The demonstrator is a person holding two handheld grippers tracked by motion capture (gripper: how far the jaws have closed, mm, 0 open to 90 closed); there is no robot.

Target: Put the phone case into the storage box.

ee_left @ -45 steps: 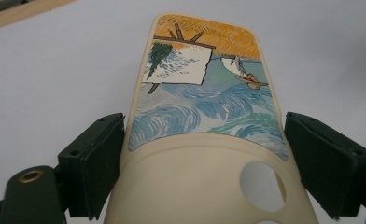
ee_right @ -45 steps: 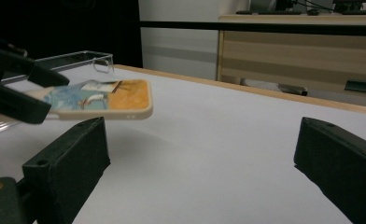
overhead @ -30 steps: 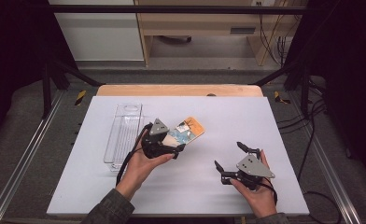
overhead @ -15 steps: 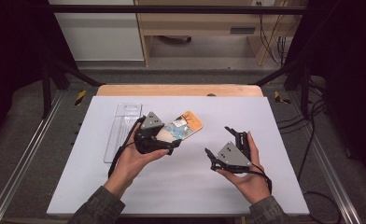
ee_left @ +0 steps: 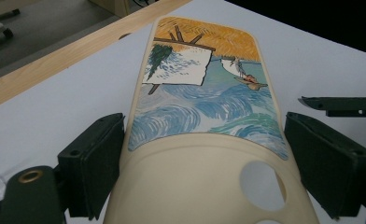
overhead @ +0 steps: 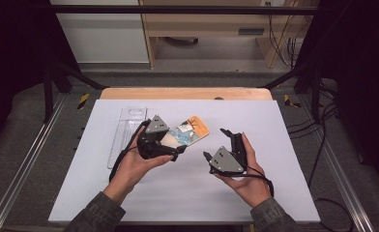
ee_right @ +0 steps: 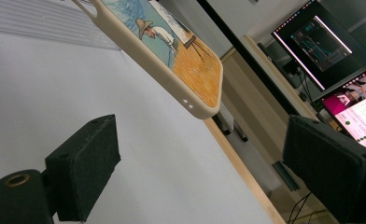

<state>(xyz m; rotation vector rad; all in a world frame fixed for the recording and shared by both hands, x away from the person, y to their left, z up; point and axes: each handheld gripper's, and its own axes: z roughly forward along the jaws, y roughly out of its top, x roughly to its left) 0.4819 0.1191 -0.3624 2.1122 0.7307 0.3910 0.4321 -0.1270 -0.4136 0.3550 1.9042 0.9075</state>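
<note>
White table (overhead: pixel 187 193). Clear plastic tray (overhead: pixel 125 133) flat at far left. Painted phone case (overhead: pixel 187 133) lifted above table centre, clamped by left gripper (overhead: pixel 170 151). Right gripper (overhead: pixel 215 145) just right, jaws spread but just been narrowing, nothing between.

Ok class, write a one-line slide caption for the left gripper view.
Left gripper shut on a painted phone case, held above the white table.

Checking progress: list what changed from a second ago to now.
The right gripper moved up the table toward the phone case, its empty jaws closing slightly. The left gripper lifted a little. Unchanged: left grip on the case, clear plastic package on the table.
</note>
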